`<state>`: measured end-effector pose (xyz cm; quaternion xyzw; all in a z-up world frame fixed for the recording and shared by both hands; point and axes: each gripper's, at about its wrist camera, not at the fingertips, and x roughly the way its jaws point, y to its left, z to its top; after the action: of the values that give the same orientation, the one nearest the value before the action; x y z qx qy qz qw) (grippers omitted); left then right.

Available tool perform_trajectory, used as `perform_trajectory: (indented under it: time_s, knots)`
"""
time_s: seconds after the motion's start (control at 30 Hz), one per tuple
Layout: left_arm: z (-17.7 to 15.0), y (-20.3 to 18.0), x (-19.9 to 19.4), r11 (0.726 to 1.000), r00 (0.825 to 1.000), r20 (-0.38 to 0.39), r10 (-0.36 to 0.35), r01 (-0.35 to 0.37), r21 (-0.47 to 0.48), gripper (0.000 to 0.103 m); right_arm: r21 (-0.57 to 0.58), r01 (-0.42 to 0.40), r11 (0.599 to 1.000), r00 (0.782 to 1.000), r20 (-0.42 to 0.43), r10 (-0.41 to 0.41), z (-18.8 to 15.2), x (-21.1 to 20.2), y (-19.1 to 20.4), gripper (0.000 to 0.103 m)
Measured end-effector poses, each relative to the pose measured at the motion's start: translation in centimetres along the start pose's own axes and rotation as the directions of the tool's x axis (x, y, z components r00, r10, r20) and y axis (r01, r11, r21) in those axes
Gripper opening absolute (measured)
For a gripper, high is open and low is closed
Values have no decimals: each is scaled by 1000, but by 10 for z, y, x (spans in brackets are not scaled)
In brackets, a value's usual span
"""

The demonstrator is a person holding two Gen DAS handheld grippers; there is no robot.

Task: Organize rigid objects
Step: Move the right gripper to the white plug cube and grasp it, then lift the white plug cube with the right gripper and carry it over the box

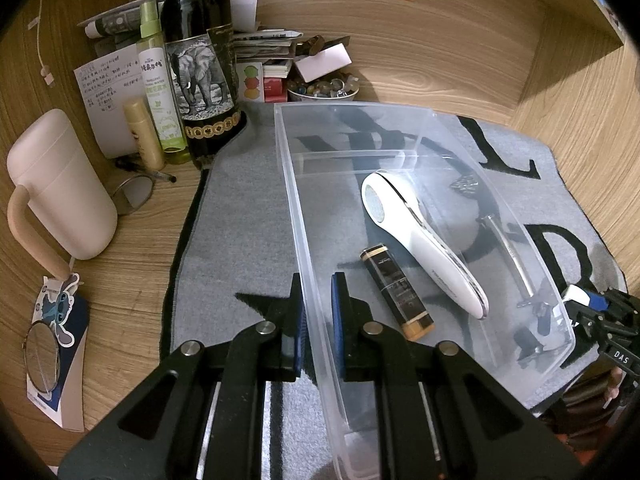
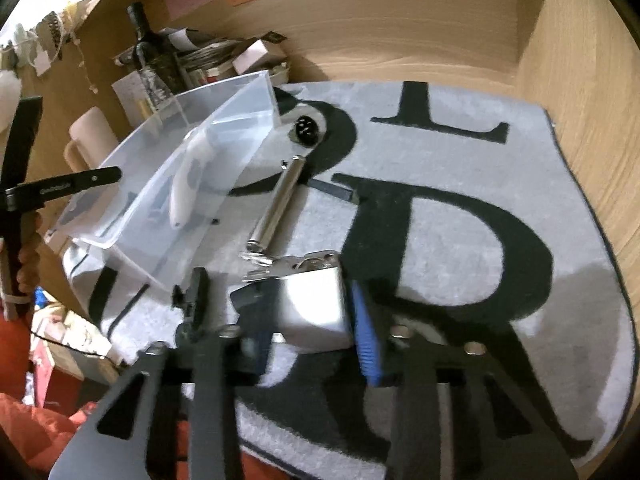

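Note:
A clear plastic bin (image 1: 296,208) lies on the grey mat. My left gripper (image 1: 318,320) is shut on the bin's near left wall, one pad on each side. Inside the bin lie a white handheld device (image 1: 424,240) and a black and gold tube (image 1: 396,292). In the right wrist view the bin (image 2: 132,216) sits to the left. My right gripper (image 2: 312,320) is shut on a silver metal lighter (image 2: 312,304), just above the mat. A silver cylinder (image 2: 278,204) and a small black round object (image 2: 306,130) lie on the mat beside the bin.
A wine bottle (image 1: 200,60), a green spray bottle (image 1: 158,84), a beige tube (image 1: 144,136), a pink mug (image 1: 60,184), glasses (image 1: 42,354), papers and a bowl of stones (image 1: 324,90) crowd the desk's left and back. Wooden walls (image 2: 580,120) close in behind and right.

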<state>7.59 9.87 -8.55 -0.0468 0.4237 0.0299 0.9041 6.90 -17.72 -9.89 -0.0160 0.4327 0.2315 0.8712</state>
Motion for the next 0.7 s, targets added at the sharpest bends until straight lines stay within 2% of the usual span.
perform_trajectory:
  time_s: [0.33, 0.7]
  knots:
    - [0, 0, 0, 1000, 1000, 1, 1, -1, 1, 11, -31, 31, 999, 998, 46, -30, 10, -11, 6, 28]
    - [2, 2, 0, 1000, 1000, 2, -3, 3, 1, 11, -92, 52, 994, 989, 146, -38, 43, -29, 21, 28]
